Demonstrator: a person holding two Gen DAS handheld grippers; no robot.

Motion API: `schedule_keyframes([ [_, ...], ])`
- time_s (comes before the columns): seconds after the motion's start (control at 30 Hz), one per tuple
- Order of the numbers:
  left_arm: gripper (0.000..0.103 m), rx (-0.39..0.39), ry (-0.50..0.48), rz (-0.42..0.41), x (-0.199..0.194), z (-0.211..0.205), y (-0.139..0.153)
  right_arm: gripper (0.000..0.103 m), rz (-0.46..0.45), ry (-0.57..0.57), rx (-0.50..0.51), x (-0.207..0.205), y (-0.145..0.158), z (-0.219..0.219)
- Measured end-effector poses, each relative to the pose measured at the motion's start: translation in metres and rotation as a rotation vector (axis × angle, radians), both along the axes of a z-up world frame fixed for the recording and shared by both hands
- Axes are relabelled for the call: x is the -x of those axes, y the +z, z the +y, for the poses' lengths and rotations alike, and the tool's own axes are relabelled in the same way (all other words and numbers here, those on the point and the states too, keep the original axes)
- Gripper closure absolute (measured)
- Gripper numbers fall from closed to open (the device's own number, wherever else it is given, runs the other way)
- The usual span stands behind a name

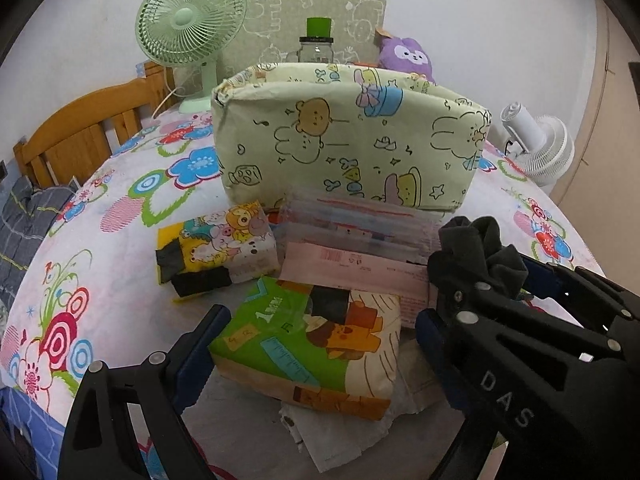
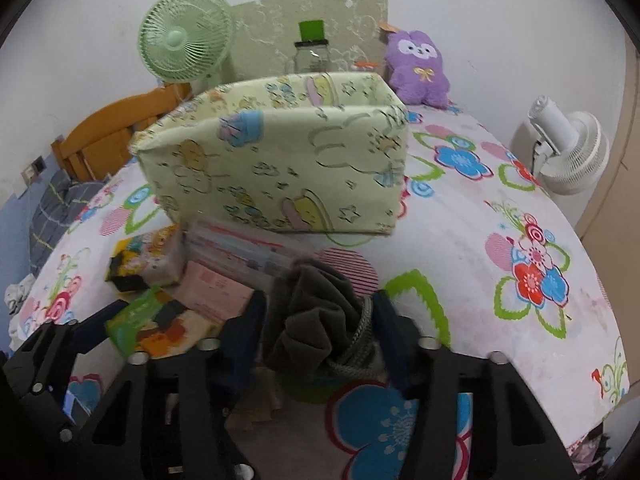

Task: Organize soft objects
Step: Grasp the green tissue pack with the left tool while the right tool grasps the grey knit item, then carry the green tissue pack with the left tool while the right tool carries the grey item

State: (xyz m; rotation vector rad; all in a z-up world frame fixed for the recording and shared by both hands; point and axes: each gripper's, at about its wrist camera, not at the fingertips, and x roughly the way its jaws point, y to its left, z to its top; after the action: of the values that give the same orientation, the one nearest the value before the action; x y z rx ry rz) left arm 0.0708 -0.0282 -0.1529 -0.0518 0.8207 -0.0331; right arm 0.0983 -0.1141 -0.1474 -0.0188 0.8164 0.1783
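Note:
A pale green fabric storage box (image 1: pixel 344 136) with cartoon animals stands open-topped on the floral bedsheet; it also shows in the right wrist view (image 2: pixel 276 164). My right gripper (image 2: pixel 316 320) is shut on a bundle of dark grey socks (image 2: pixel 312 312), in front of the box; the bundle also shows in the left wrist view (image 1: pixel 476 256). My left gripper (image 1: pixel 312 344) is open, its fingers on either side of a green and orange tissue pack (image 1: pixel 312 348). A yellow cartoon tissue pack (image 1: pixel 216 248) lies to its left.
A stack of clear and pink packets (image 1: pixel 352 240) lies before the box. A green fan (image 1: pixel 192 28), a jar (image 1: pixel 316 46) and a purple plush toy (image 2: pixel 418 66) stand behind it. A white fan (image 2: pixel 568 156) stands off the bed's right. A wooden headboard (image 1: pixel 84 128) is at left.

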Motion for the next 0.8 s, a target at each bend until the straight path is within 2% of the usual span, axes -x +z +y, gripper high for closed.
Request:
schedule_keyframes([
  [0.13, 0.009, 0.001, 0.006, 0.014, -0.003, 0.000, -0.002, 0.060, -0.010, -0.006, 0.004, 0.001, 0.000, -0.002],
  [0.23, 0.014, 0.011, 0.014, 0.025, -0.004, 0.002, -0.004, 0.062, -0.013, -0.003, -0.014, 0.003, 0.002, -0.003],
  [0.4, 0.020, 0.021, 0.015, 0.025, -0.003, 0.005, -0.003, 0.063, -0.019, 0.011, -0.021, 0.006, 0.005, 0.002],
  [0.8, 0.023, 0.014, 0.023, -0.021, 0.004, 0.007, 0.007, 0.063, -0.041, 0.027, -0.019, 0.016, 0.014, 0.009],
])
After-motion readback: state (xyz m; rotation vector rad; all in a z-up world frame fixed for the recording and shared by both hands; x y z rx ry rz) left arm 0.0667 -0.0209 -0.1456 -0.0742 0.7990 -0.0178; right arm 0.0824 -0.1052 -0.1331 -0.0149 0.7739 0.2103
